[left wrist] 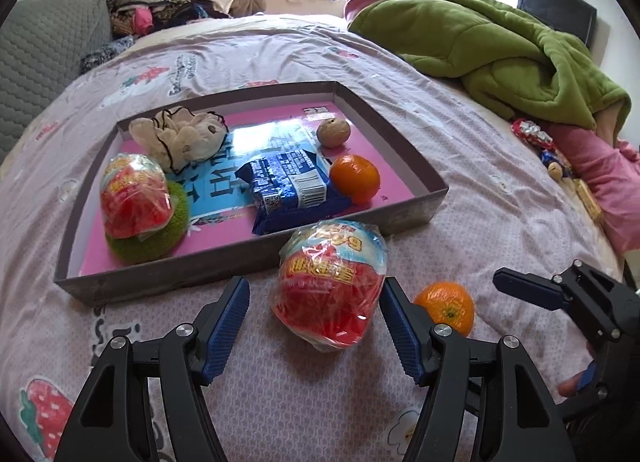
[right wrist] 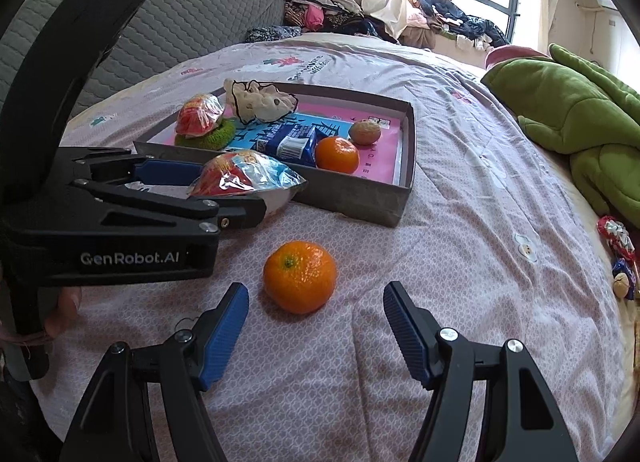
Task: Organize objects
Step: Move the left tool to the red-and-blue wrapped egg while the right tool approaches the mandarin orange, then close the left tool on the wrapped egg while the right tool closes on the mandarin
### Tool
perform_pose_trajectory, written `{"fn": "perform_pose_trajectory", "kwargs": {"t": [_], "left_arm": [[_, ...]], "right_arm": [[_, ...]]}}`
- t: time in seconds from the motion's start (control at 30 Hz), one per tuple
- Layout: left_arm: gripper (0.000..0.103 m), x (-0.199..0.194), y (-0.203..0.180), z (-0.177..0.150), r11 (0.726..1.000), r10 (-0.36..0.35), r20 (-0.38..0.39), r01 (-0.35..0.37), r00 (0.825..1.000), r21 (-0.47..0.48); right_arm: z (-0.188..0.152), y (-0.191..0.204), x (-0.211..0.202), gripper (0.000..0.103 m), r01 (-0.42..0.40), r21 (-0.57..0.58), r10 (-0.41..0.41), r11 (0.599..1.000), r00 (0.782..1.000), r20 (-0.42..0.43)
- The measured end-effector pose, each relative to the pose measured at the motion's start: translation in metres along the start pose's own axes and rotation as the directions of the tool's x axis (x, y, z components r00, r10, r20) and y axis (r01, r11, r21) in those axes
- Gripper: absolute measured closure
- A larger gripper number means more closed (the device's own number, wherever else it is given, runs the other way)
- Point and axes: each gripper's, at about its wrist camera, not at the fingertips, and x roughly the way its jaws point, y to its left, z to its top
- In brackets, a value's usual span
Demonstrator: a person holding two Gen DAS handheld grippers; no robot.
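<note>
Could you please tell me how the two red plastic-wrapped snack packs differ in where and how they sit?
The near snack pack lies on the bedspread outside the tray, between the open left gripper fingers; the far snack pack is inside the tray. The near one rests on fabric; the far one sits atop a green scrubber. Both share red contents in clear wrapping.

Both cameras sit low over the bed (left wrist: 280, 62), each looking forward and down along its own jaws toward the window wall. The left one rides behind the left gripper (left wrist: 314, 314), close to a snack pack (left wrist: 330, 282) lying between its jaws, with the box (left wrist: 248, 258) just beyond. The right one, behind the right gripper (right wrist: 316, 322), stands just beside it, looking across to the box (right wrist: 360, 198) from its right corner, a tangerine (right wrist: 300, 276) close ahead. Both take in the box, pack, tangerine, green blanket (left wrist: 500, 42) and window. Each also catches the other gripper at its edge.
</note>
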Motion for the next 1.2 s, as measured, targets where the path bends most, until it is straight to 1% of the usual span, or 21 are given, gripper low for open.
{"fn": "perform_pose_trajectory", "kwargs": {"t": [0.2, 0.3, 0.33, 0.37, 0.47, 0.5, 0.53, 0.57, 0.6, 0.7, 0.8, 0.9, 1.2], "left_arm": [[0.032, 0.005, 0.0, 0.004, 1.0, -0.015, -0.006, 0.014, 1.0, -0.014], [0.032, 0.008, -0.001, 0.005, 1.0, -0.016, -0.007, 0.016, 1.0, -0.018], [0.032, 0.008, 0.0, 0.004, 1.0, -0.02, -0.008, 0.019, 1.0, -0.023], [0.033, 0.009, 0.0, 0.004, 0.999, -0.023, -0.011, 0.023, 1.0, -0.029], [0.038, 0.01, 0.003, 0.005, 0.998, -0.047, -0.017, 0.046, 0.999, -0.048], [0.041, 0.01, 0.003, 0.005, 0.997, -0.057, -0.017, 0.056, 0.998, -0.053], [0.048, 0.01, 0.003, 0.005, 0.996, -0.067, -0.019, 0.066, 0.998, -0.055], [0.051, 0.01, 0.003, 0.004, 0.996, -0.074, -0.02, 0.073, 0.997, -0.056], [0.051, 0.01, 0.002, 0.004, 0.996, -0.071, -0.022, 0.07, 0.997, -0.055], [0.051, 0.009, 0.001, 0.003, 0.997, -0.058, -0.02, 0.057, 0.998, -0.056], [0.052, 0.005, 0.006, 0.002, 0.995, -0.057, -0.016, 0.055, 0.998, -0.08], [0.052, -0.002, 0.01, 0.001, 0.996, -0.041, -0.005, 0.04, 0.999, -0.083], [0.052, -0.034, 0.014, 0.003, 0.997, 0.003, 0.049, 0.001, 0.999, -0.078]], "right_arm": [[0.003, -0.003, 0.006, 0.034, 0.007, 0.006, -0.007, 1.0, 1.0, 0.005], [0.005, -0.003, 0.009, 0.034, -0.005, 0.017, 0.005, 1.0, 1.0, 0.007], [0.005, -0.004, 0.009, 0.036, -0.008, 0.022, 0.007, 1.0, 1.0, 0.011], [0.006, -0.004, 0.01, 0.041, -0.014, 0.024, 0.013, 1.0, 1.0, 0.012], [0.007, -0.006, 0.013, 0.049, -0.039, 0.034, 0.038, 0.999, 0.999, 0.006], [0.007, -0.005, 0.014, 0.051, -0.048, 0.035, 0.048, 0.998, 0.999, 0.005], [0.007, -0.005, 0.014, 0.056, -0.061, 0.034, 0.061, 0.998, 0.998, 0.004], [0.006, -0.003, 0.015, 0.06, -0.068, 0.028, 0.068, 0.997, 0.998, 0.001], [0.006, -0.002, 0.014, 0.061, -0.071, 0.022, 0.071, 0.997, 0.997, 0.0], [0.005, 0.002, 0.013, 0.061, -0.062, 0.003, 0.062, 0.998, 0.998, 0.002], [0.005, -0.001, 0.012, 0.061, -0.074, 0.019, 0.074, 0.997, 0.997, 0.004], [0.005, -0.004, 0.009, 0.061, -0.08, 0.033, 0.079, 0.996, 0.997, 0.012], [0.01, -0.006, -0.006, 0.061, -0.102, 0.064, 0.097, 0.993, 0.992, 0.076]]}}
